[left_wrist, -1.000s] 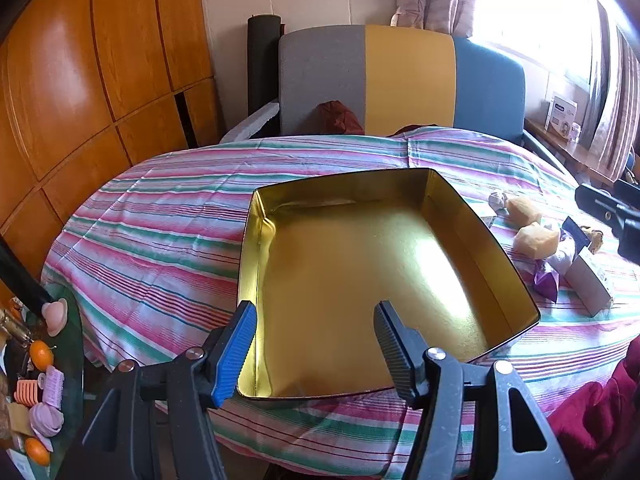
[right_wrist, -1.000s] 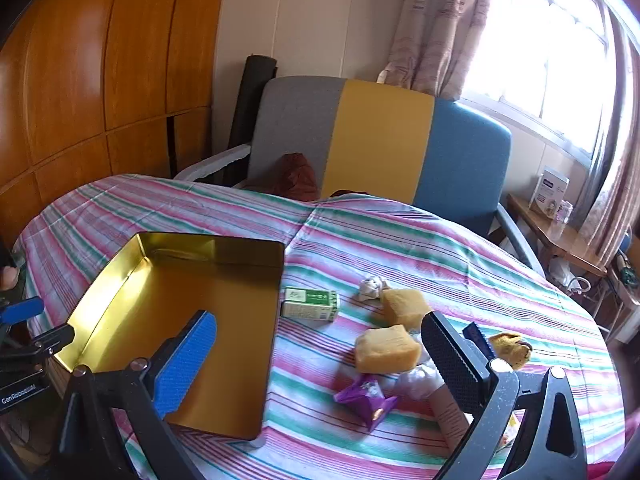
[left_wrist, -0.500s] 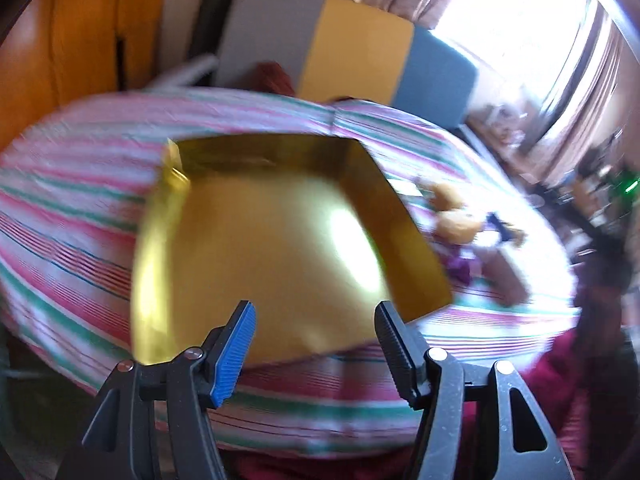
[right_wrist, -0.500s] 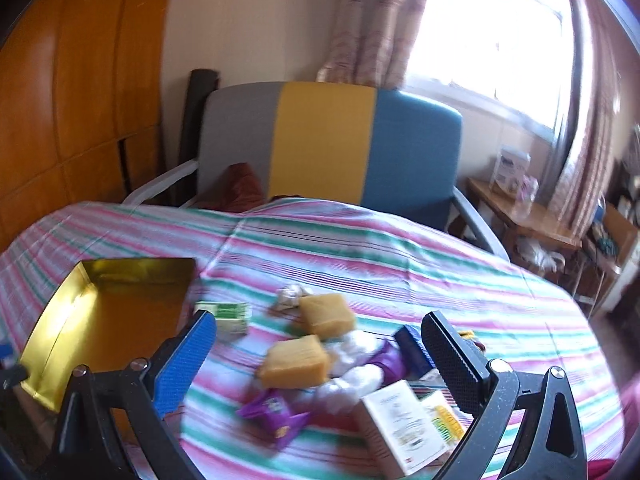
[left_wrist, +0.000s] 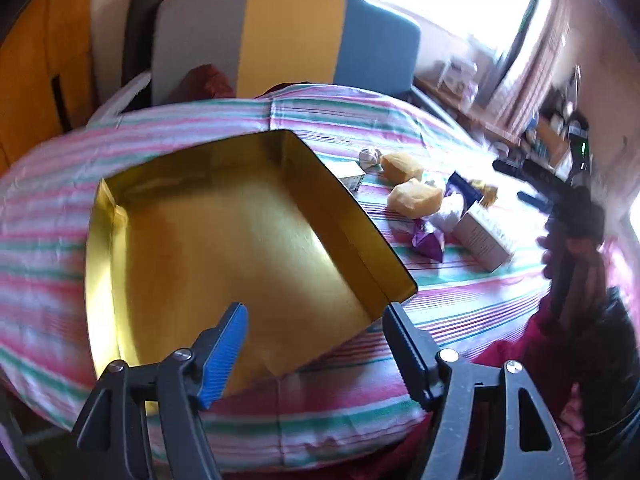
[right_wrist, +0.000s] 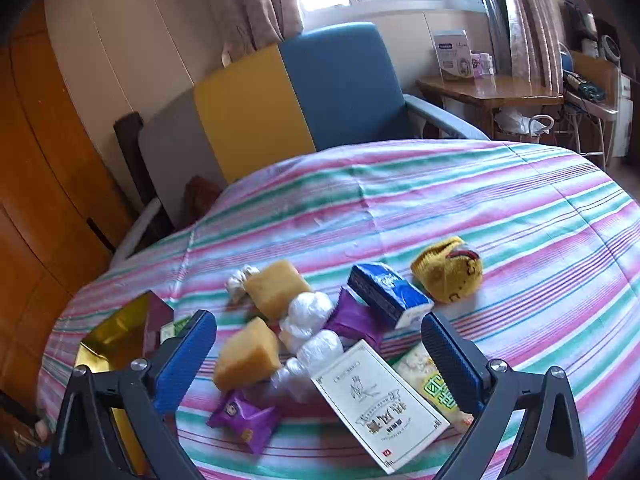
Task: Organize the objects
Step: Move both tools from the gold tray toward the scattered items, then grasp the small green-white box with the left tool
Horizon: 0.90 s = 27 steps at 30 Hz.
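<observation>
Gold tin [left_wrist: 224,232] holds nothing; snacks [right_wrist: 248,360] beside it.

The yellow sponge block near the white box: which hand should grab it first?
Probably the right. The right gripper hangs open right over the yellow sponge block, while the left gripper, jaws opening, faces the empty gold tin.

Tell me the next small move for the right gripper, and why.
Probably lower the right gripper onto the white box and close. Its jaws stand open and empty right above the box, which lies nearest in the pile on the striped cloth, while the gold tin beside the pile holds nothing yet.
</observation>
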Motion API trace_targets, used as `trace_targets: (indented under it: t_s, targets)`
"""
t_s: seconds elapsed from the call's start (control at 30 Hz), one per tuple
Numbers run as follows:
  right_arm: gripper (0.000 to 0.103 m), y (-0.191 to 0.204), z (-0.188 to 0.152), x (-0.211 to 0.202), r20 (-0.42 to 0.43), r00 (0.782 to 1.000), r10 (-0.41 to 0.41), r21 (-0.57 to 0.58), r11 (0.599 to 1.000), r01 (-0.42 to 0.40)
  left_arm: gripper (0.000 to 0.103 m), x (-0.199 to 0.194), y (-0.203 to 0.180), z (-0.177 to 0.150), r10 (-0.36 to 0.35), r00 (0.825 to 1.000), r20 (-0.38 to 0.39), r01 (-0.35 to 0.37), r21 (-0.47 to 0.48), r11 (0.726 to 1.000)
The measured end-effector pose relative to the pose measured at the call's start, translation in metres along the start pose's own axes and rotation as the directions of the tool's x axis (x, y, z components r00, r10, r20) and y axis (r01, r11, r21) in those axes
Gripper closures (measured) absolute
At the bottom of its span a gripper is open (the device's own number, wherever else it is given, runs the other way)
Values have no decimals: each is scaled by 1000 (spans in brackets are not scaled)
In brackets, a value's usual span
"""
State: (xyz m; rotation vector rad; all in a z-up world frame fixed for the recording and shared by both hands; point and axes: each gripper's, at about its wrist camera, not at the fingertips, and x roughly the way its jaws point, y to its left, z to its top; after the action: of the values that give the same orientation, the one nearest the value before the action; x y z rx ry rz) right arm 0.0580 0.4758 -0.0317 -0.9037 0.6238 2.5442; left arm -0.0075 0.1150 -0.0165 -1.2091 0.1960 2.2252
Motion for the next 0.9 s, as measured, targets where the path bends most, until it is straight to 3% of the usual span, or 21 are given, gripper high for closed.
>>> trace_targets:
  t_s: [0.13, 0.2, 0.27, 0.4, 0.63, 0.7, 0.9]
  targets:
    - [0, -8, 1, -2, 2, 1000, 25, 27, 999, -25, 32, 8, -14, 26, 37, 999, -15, -35, 109, 993]
    - [0, -10, 1, -1, -4, 1000, 28, 33, 999, -28, 33, 17, -26, 45, 17, 999, -28, -11, 205, 979]
    - [0, -9, 1, -1, -7, 999, 38, 33, 999, -37, 33, 25, -39, 61, 5, 1000, -29, 4, 292, 956]
    - [0, -6, 1, -3, 0, 999, 49, 23, 999, -49, 32, 61, -63, 97, 60, 997, -46, -31, 468, 883]
    - [0, -13, 4, -6, 7, 996, 85, 65, 994, -85, 35, 140, -74, 138, 126, 975, -185, -3, 554, 832]
    - [0, -13, 4, -5, 4, 996, 93, 68, 993, -93, 38, 156, -77, 144, 153, 969, -194, -14, 577, 816]
    - [0, -14, 4, -3, -13, 993, 120, 78, 990, -119, 38, 199, -86, 151, 218, 941, -258, 9, 663, 749]
